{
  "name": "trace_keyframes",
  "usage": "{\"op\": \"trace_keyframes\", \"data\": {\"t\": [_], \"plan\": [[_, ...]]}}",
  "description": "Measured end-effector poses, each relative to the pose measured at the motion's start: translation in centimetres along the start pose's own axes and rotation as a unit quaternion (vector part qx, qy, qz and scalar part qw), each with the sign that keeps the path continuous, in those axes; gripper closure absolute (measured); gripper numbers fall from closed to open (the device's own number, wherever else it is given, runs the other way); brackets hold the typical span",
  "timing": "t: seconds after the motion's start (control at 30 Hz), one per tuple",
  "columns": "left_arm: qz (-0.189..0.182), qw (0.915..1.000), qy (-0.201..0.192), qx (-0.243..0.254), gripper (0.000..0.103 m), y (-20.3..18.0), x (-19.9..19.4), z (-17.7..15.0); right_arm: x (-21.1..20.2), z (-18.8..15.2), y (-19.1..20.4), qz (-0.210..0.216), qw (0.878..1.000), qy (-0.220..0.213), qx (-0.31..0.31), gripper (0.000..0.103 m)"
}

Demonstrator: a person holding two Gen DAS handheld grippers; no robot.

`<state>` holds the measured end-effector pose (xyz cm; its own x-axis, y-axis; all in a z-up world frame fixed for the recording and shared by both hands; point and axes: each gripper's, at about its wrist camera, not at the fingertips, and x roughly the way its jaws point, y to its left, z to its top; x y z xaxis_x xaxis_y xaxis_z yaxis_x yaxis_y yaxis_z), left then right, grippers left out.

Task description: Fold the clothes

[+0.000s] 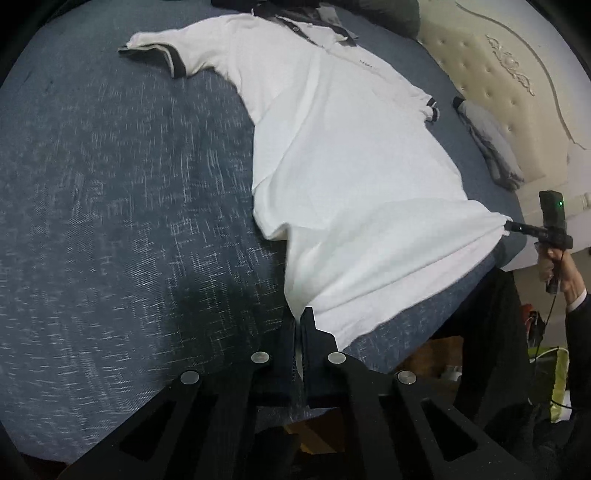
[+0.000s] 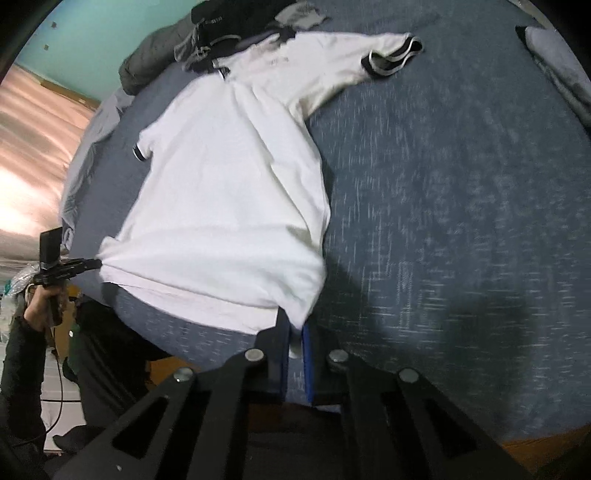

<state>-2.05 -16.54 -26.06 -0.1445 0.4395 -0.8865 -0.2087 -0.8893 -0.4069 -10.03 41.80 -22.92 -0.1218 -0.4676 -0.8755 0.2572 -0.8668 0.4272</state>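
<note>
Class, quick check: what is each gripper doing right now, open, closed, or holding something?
Left gripper: closed on one bottom hem corner of the white polo shirt.
Right gripper: closed on the opposite bottom hem corner of that shirt.

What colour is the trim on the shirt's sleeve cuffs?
Black with a white stripe, on the sleeve cuff of the white shirt; clearest in the right wrist view.

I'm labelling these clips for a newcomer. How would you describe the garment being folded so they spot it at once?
On the blue-grey bed, look at the middle, where one large garment lies spread flat. It is the white polo shirt, its bottom corners pinched by the left gripper and right gripper. Its dark collar and dark-banded sleeve cuffs set it apart from the dark clothes pile beyond its collar.
</note>
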Motion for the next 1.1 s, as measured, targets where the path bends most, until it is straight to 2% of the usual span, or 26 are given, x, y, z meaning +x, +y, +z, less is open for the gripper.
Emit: {"op": "trace_keyframes", "data": {"t": [0.13, 0.27, 0.43, 0.5, 0.73, 0.97, 1.1], "plan": [[0.006, 0.9995, 0.026, 0.018, 0.100, -0.5, -0.1, -0.5, -0.5, -0.6, 0.5, -0.006, 1.000, 0.024, -0.018, 0.098], [0.017, 0.9976, 0.065, 0.015, 0.100, -0.2, 2.2, -1.4, 3.2, -2.3, 0.4, -0.020, 0.997, 0.069, -0.015, 0.098], [0.023, 0.9965, 0.080, -0.011, 0.099, 1.2, 3.7, -1.9, 5.7, -3.0, 0.2, -0.018, 0.995, 0.098, -0.005, 0.095], [0.021, 0.9970, 0.072, -0.019, 0.099, 1.5, 3.0, -1.9, 4.9, -2.6, 0.2, -0.011, 0.996, 0.089, -0.003, 0.087], [0.024, 0.9988, 0.023, -0.036, 0.097, 2.9, -1.1, 0.1, 0.0, 1.2, -0.9, 0.001, 1.000, 0.015, 0.012, 0.077], [0.039, 0.9974, -0.052, -0.030, 0.095, 3.0, -3.8, 6.9, -2.0, 8.0, -0.2, -0.012, 0.997, -0.080, 0.022, 0.075], [0.038, 0.9956, -0.083, -0.019, 0.089, 2.8, -4.3, 11.5, -1.6, 12.0, 0.9, -0.017, 0.994, -0.106, 0.005, 0.075]]}}
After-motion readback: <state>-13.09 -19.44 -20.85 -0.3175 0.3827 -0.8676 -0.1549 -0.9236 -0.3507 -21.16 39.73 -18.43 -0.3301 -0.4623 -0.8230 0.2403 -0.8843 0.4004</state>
